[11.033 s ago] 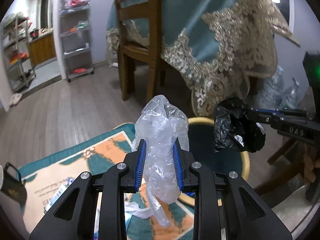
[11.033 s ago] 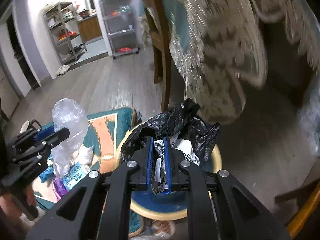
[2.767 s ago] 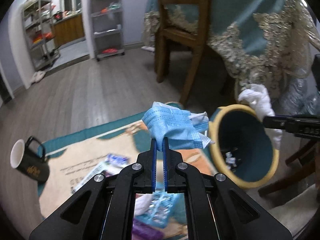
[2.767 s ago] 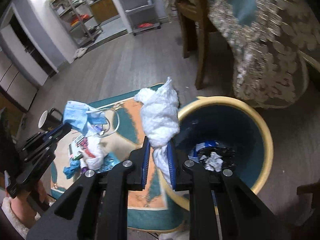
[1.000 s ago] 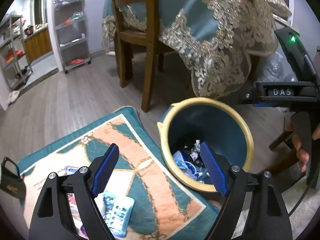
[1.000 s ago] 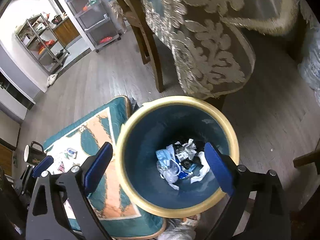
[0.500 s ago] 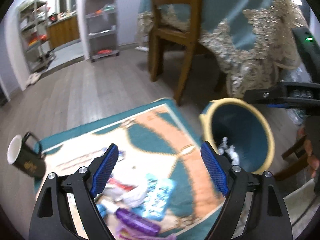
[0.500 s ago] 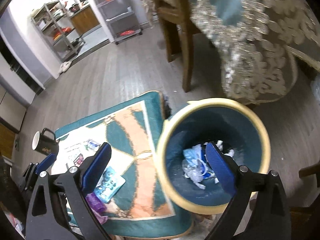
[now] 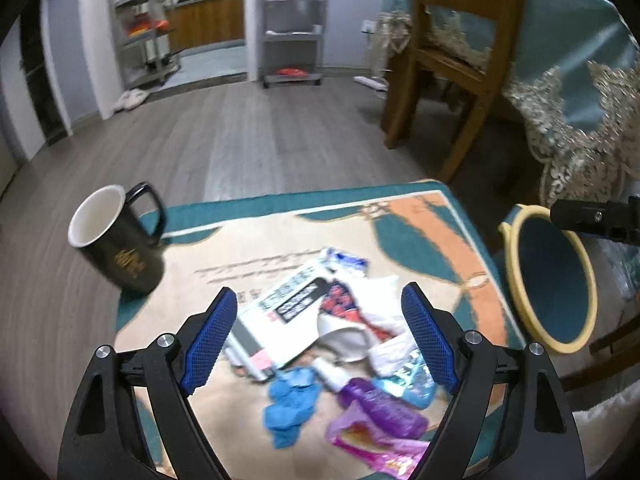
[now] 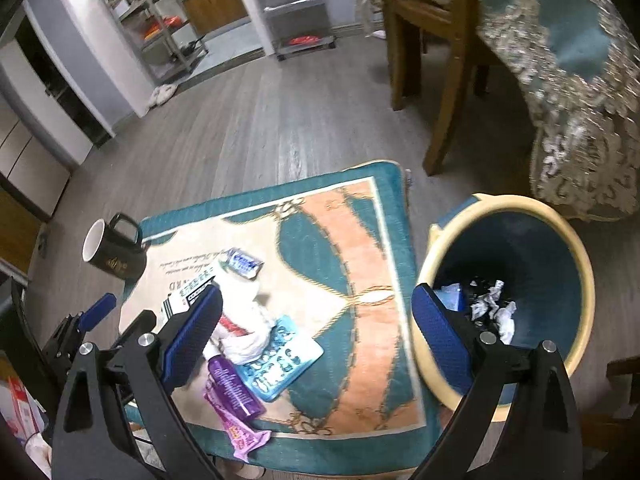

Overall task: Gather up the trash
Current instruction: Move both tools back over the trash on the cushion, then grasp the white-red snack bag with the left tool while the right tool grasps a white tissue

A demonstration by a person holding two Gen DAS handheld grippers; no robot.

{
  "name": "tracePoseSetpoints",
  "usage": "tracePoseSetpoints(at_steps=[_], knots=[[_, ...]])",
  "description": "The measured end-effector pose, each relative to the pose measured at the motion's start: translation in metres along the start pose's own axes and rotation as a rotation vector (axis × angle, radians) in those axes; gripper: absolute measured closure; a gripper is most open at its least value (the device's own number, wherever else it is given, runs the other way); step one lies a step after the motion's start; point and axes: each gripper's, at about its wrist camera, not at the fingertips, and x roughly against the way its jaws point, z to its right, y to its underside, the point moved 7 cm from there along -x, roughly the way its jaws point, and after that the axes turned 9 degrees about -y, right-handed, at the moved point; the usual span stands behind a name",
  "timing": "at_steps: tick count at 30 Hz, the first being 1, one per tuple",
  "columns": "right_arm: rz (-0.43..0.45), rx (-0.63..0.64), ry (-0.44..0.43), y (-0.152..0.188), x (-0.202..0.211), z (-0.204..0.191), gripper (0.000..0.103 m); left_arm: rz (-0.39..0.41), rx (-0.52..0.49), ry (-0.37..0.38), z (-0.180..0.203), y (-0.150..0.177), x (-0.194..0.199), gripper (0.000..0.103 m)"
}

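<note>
A pile of trash lies on a teal and orange mat [image 9: 408, 224]: a white printed box [image 9: 280, 320], a crumpled white wrapper [image 9: 360, 328], a blue glove [image 9: 290, 404], a purple bottle [image 9: 380, 404] and a blue blister pack [image 10: 280, 356]. My left gripper [image 9: 320, 340] is open and empty above the pile. My right gripper [image 10: 316, 332] is open and empty between the pile and the blue bin with a yellow rim [image 10: 576, 240], which holds crumpled trash [image 10: 492, 308]. The bin [image 9: 512, 264] also shows in the left wrist view.
A black mug [image 9: 116, 244] stands at the mat's left edge, also in the right wrist view [image 10: 114, 254]. A wooden chair [image 9: 452, 64] and a table with a teal lace-edged cloth [image 10: 572, 80] stand behind the bin. Metal shelves [image 9: 292, 28] line the far wall.
Both grippers have swung left, away from the bin and over the trash pile on the mat. Both have stayed open and empty.
</note>
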Motion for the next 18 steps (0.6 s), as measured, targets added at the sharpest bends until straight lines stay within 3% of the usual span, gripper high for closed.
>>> tracePoseSetpoints(at_steps=[7,15,18], knots=[[-0.051,0.02,0.002,0.01,-0.025,-0.025,0.009,-0.013,0.051,-0.052,-0.041,0.011,0.0,0.018],[-0.082,0.108,0.045,0.03,-0.057,-0.041,0.01,-0.059,0.217,-0.079,-0.089,0.022,-0.017,0.018],[-0.113,0.088,0.028,0.045,-0.08,-0.038,0.016,-0.059,0.241,-0.098,-0.093,0.022,-0.022,0.018]])
